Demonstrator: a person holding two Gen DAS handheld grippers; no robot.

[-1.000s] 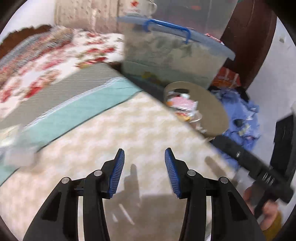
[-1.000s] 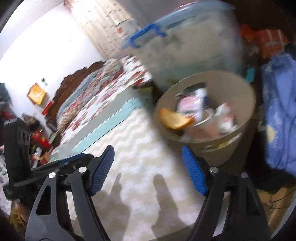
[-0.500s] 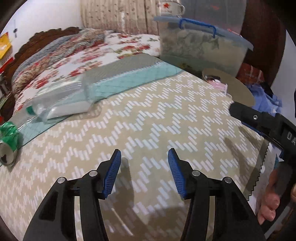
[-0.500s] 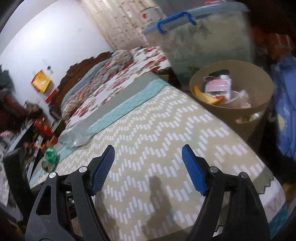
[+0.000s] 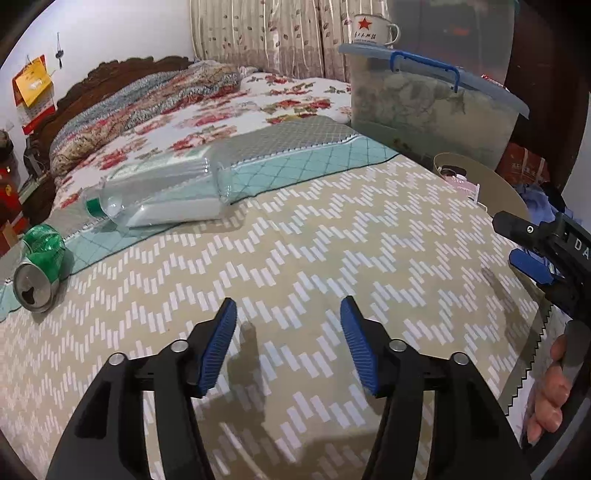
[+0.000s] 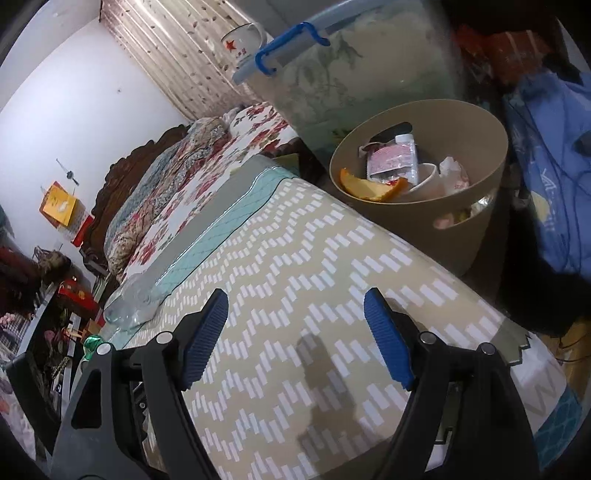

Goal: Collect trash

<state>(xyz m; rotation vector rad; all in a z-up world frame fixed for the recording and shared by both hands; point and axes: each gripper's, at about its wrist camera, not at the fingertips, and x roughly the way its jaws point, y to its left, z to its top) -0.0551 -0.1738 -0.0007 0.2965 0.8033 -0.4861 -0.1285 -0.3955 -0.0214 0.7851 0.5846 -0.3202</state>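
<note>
A clear plastic bottle [image 5: 162, 201] with a green cap lies on its side on the bed, far left of my left gripper [image 5: 288, 314]. It also shows in the right wrist view [image 6: 133, 301]. A crushed green can [image 5: 38, 266] lies at the left edge. A tan trash bin [image 6: 476, 218] with peel, a packet and cups stands beside the bed; its rim shows in the left wrist view [image 5: 491, 184]. My left gripper is open and empty above the zigzag blanket [image 5: 295, 251]. My right gripper [image 6: 295, 306] is open and empty, left of the bin.
A large lidded storage box [image 5: 428, 107] with a blue handle stands behind the bin, a mug [image 5: 371, 29] on top. Blue cloth [image 6: 554, 155] lies right of the bin. A floral quilt [image 5: 221, 110] covers the far bed. The right gripper shows at the right [image 5: 546, 251].
Both grippers have pulled back from the bin and swung left over the bed. The bottle and can have come into the left view. The peel now lies in the bin.
</note>
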